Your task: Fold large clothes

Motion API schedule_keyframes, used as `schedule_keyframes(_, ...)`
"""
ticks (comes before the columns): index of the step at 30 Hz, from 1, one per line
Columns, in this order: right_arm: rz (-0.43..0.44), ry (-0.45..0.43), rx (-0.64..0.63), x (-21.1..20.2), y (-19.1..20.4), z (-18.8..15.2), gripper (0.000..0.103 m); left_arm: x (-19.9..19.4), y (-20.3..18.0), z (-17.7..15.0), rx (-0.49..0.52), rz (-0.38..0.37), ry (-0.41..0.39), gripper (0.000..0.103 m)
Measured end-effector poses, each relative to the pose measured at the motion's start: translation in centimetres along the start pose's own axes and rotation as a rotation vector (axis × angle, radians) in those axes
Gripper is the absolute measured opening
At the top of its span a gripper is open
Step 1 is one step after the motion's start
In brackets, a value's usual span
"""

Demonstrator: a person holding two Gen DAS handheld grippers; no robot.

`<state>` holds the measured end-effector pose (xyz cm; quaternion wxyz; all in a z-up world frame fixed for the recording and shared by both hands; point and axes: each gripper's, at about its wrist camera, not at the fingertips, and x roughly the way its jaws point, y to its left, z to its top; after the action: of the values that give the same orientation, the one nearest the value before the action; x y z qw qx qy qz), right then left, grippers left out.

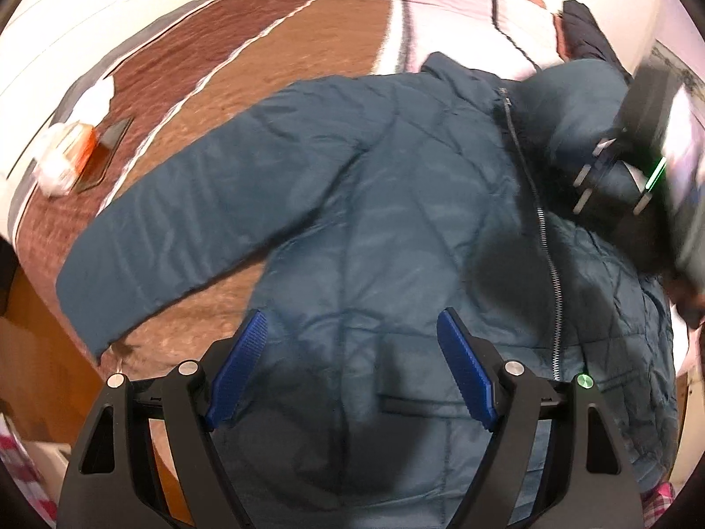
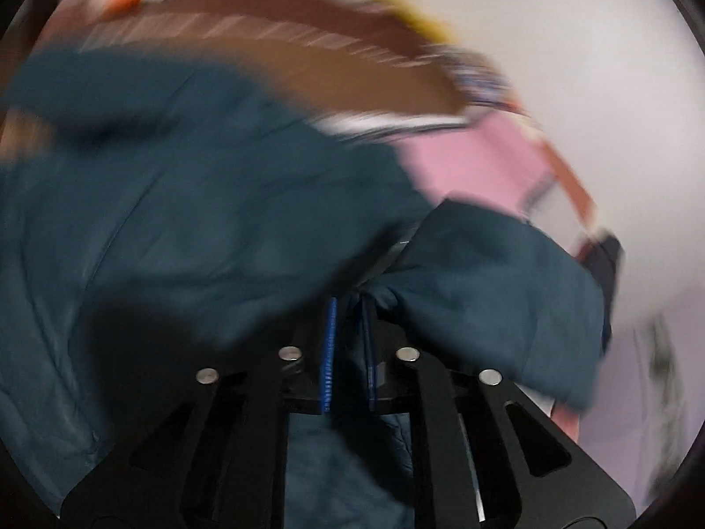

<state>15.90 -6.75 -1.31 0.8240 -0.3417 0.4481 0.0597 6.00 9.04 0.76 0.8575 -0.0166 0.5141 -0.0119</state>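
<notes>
A teal quilted jacket [image 1: 374, 203] lies front up on a brown bedspread [image 1: 264, 57], zipper running down its right half and one sleeve [image 1: 176, 229] stretched out to the left. My left gripper [image 1: 352, 322] is open and empty, above the jacket's lower hem. The right gripper shows blurred at the right edge of the left wrist view [image 1: 617, 172], over the jacket's other shoulder. In the blurred right wrist view my right gripper [image 2: 350, 308] is shut on a bunched fold of the jacket's sleeve [image 2: 484, 273] and holds it lifted over the jacket body [image 2: 176, 220].
A white and orange packet [image 1: 66, 154] and a dark flat object [image 1: 105, 145] lie on the bedspread at the far left. A dark garment [image 1: 586, 35] lies at the back right. The bed's wooden edge [image 1: 39, 322] is at the lower left.
</notes>
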Motion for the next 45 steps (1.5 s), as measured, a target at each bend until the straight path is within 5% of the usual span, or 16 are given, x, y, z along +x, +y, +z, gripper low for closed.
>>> schedule_keyframes(8, 0.165, -0.047, 0.198, -3.2, -1.5, -2.5, 0.034, 1.1, 0.8, 0.8, 0.005, 0.018, 0.0, 0.078)
schedule_keyframes(12, 0.326, -0.132, 0.565, -6.3, -7.8, -4.4, 0.045, 0.8, -0.1, 1.8, 0.01, -0.003, -0.02, 0.078)
schedule_keyframes(18, 0.435, -0.109, 1.139, -3.3, -17.6, -8.9, 0.047, 1.2, -1.4, 2.7, 0.028, -0.009, -0.025, 0.078)
schedule_keyframes(21, 0.45, -0.079, 1.346, -0.9, -20.2, -10.4, 0.047, 1.1, -1.3, 2.5, 0.029, -0.012, -0.023, 0.078)
schedule_keyframes(24, 0.432, -0.062, 1.42, 1.0, -21.6, -9.8, 0.047, 0.9, -0.7, 2.2, 0.023, -0.008, -0.025, 0.078)
schedule_keyframes(26, 0.429, -0.064, 1.419, 1.7, -22.4, -9.0, 0.043, 0.7, 0.1, 2.0, 0.007, -0.005, -0.024, 0.078)
schedule_keyframes(28, 0.393, -0.064, 1.357, 1.8, -22.5, -7.0, 0.017, 0.5, 1.0, 1.8, -0.011, 0.003, -0.028, 0.078)
schedule_keyframes(34, 0.453, -0.182, 1.051, -1.0, -18.7, 1.0, 0.015, 0.1, 3.6, 1.6, -0.07, 0.021, -0.04, 0.078)
schedule_keyframes(38, 0.639, -0.16, 0.796, -1.9, -12.9, 6.5, 0.019, 0.2, 4.9, 1.6, -0.107, 0.023, -0.042, 0.078)
schedule_keyframes(45, 0.692, -0.116, 0.84, -2.0, -11.4, 3.7, 0.027, 0.0, 5.4, 1.8, -0.104, 0.025, -0.06, 0.078)
